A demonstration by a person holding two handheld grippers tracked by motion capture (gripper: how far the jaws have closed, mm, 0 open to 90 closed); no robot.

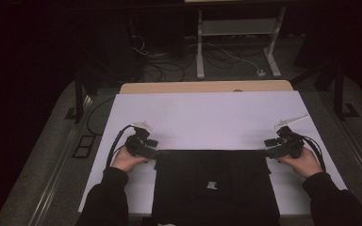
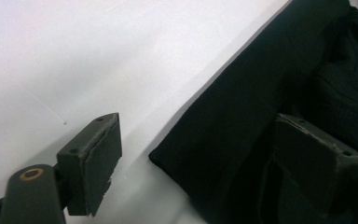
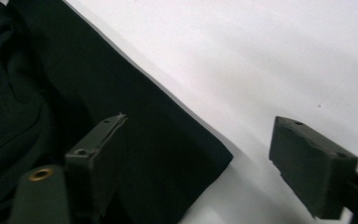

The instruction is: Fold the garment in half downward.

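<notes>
Black folded fabric garment [image 1: 215, 186]: near edge cut off by the bottom of the high view; small white print [image 1: 211, 185] on it too small to read. In the left gripper view one black jaw partly hides the garment's corner [image 2: 205, 154]. Floor beyond the white-covered table [image 1: 207, 115] too dark to make out

One black garment [image 1: 215, 186]; two grippers: left gripper [image 1: 152, 151], right gripper [image 1: 269, 151].

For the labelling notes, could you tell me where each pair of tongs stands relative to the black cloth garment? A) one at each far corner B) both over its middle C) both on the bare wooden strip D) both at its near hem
A: the left tongs and right tongs each straddle a far corner of the black cloth garment, pads not yet pressing on it.
</notes>
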